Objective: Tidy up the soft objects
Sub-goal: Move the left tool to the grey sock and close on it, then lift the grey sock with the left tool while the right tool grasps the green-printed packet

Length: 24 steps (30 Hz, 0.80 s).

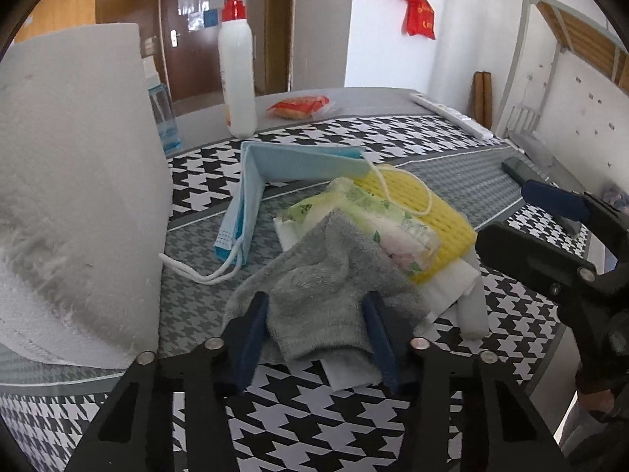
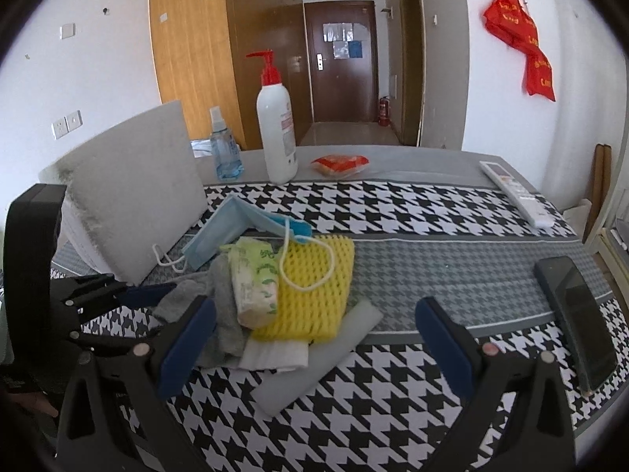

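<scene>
A pile of soft things lies on the houndstooth tablecloth [image 1: 354, 413]. In it are a grey sock [image 1: 314, 287], a green-patterned tissue pack [image 1: 373, 216], a yellow foam net [image 1: 444, 220], a white foam sheet [image 1: 444, 287] and a folded blue face mask [image 1: 275, 181]. My left gripper [image 1: 314, 314] is shut on the near end of the sock, which bunches between the blue pads. My right gripper [image 2: 314, 342] stands wide open just in front of the yellow net [image 2: 314, 287] and the foam sheet [image 2: 314, 373], touching neither. The sock [image 2: 224, 314] lies left of the tissue pack [image 2: 255, 283].
A big white foam block [image 2: 133, 196] stands at the left, close to the pile. Behind it are a spray bottle [image 2: 224, 149], a red-capped pump bottle [image 2: 277, 133] and a red snack packet [image 2: 340, 165]. A remote [image 2: 515, 192] and a phone [image 2: 578, 314] lie near the table's right edge.
</scene>
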Each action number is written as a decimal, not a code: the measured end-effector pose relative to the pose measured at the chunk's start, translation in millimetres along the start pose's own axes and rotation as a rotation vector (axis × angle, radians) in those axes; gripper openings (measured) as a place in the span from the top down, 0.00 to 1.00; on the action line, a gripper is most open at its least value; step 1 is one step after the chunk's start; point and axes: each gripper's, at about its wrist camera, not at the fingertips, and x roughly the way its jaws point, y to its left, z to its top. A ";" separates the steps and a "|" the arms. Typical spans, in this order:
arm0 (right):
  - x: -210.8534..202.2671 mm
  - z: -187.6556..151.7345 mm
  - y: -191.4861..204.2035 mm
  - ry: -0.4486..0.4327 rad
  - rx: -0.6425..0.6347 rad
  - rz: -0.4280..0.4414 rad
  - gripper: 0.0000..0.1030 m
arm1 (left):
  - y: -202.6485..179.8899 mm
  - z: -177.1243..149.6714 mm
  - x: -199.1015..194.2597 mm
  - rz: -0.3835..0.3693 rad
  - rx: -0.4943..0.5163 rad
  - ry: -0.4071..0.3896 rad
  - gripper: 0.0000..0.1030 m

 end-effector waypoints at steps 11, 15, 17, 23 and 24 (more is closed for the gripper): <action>10.2 7.5 15.1 0.026 -0.034 0.015 0.01 | 7.1 -4.2 -23.0 -0.090 0.000 -0.059 0.81; 13.5 9.2 20.5 0.036 -0.042 0.016 0.01 | 11.5 -5.5 -32.0 -0.110 -0.008 -0.080 0.86; 13.7 9.7 23.4 0.037 -0.046 0.022 0.01 | 13.5 -6.4 -37.4 -0.101 -0.006 -0.093 0.89; 20.6 12.6 31.5 0.057 -0.046 0.031 0.07 | 21.8 -14.6 -52.0 -0.075 -0.012 -0.112 0.89; 23.2 13.1 32.7 0.066 -0.045 0.033 0.08 | 23.8 -16.2 -53.9 -0.071 -0.012 -0.114 0.89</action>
